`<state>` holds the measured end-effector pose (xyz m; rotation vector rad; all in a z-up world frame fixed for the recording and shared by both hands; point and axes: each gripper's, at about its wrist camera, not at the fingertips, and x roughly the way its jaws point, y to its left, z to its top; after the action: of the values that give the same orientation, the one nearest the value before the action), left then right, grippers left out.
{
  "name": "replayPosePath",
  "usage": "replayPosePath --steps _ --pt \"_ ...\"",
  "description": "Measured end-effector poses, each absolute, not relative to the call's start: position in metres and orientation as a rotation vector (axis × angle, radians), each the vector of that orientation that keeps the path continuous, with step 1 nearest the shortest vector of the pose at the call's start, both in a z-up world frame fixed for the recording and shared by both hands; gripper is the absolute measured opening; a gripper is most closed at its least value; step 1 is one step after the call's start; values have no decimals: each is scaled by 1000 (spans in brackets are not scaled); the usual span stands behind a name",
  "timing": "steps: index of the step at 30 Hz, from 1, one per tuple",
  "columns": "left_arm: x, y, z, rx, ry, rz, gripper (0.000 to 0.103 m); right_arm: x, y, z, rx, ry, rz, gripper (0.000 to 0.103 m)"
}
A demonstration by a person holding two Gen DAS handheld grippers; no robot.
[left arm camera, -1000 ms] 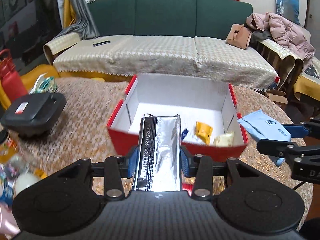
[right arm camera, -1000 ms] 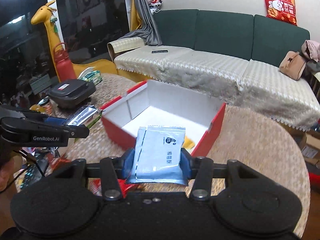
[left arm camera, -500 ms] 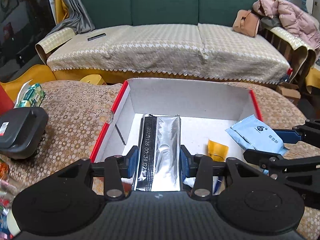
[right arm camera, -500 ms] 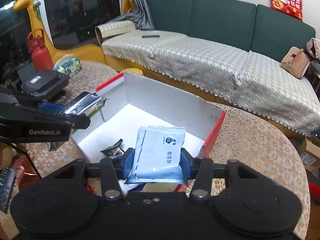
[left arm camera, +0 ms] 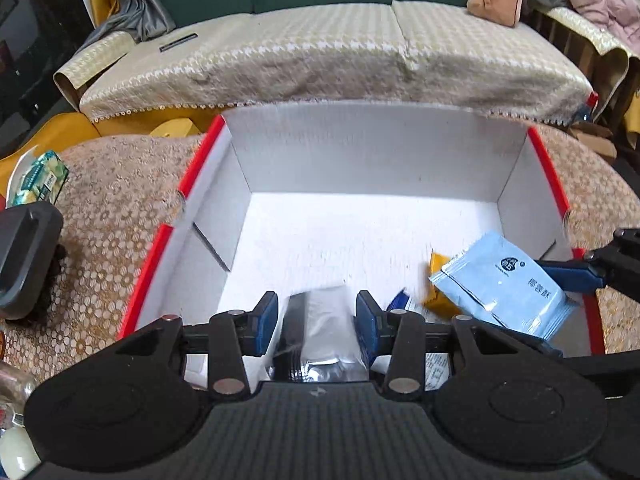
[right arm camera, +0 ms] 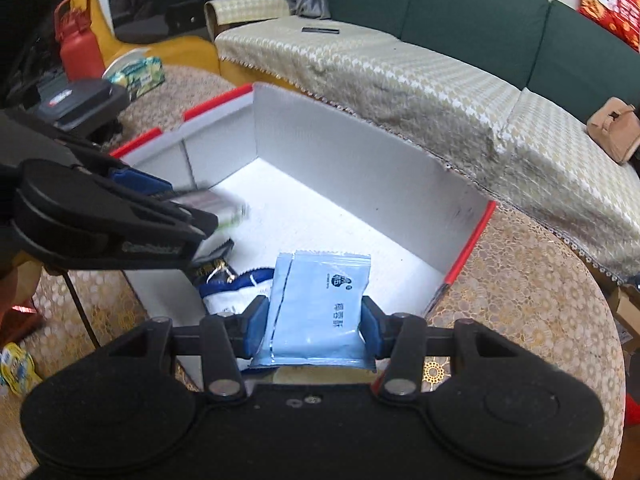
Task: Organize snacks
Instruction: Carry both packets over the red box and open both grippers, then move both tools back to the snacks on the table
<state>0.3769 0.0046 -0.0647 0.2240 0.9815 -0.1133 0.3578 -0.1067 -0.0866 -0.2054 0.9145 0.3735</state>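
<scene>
The big box (left arm camera: 372, 160) is red outside and white inside, and its top is open. It sits on the round table. A shiny silver pack (left arm camera: 326, 332) is between the blue pads of the left gripper (left arm camera: 317, 322), with gaps on both sides (it looks blurry). A light blue pack (right arm camera: 320, 304) with a small dark logo is pinched in the right gripper (right arm camera: 314, 328), over the box's near right corner. A yellow pack (left arm camera: 438, 280) and a blue and white one (right arm camera: 232, 292) lie on the box floor.

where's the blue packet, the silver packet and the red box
blue packet (right arm camera: 320, 304): right wrist view, middle of its printed face
silver packet (left arm camera: 326, 332): left wrist view, shiny middle between the jaws
red box (left arm camera: 154, 248): left wrist view, red rim of its left wall
</scene>
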Motion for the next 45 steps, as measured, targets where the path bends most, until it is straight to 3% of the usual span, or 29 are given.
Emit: replayPosePath --steps 8,25,30,33,35,45 --pt "366 7 -66 186 987 -136 43 354 -106 -85 -219 913 389 48" --pt "303 30 -4 103 861 -159 65 311 -125 -30 -97 828 422 56" --pt "276 37 15 91 822 -160 67 287 -125 -14 -68 798 449 57" --pt "259 41 23 85 803 -157 72 273 -126 -6 -53 782 461 67" --pt "249 44 28 73 787 -154 76 261 -127 0 -48 752 460 93" --pt "191 75 40 37 736 -131 87 216 -126 7 -44 723 514 103"
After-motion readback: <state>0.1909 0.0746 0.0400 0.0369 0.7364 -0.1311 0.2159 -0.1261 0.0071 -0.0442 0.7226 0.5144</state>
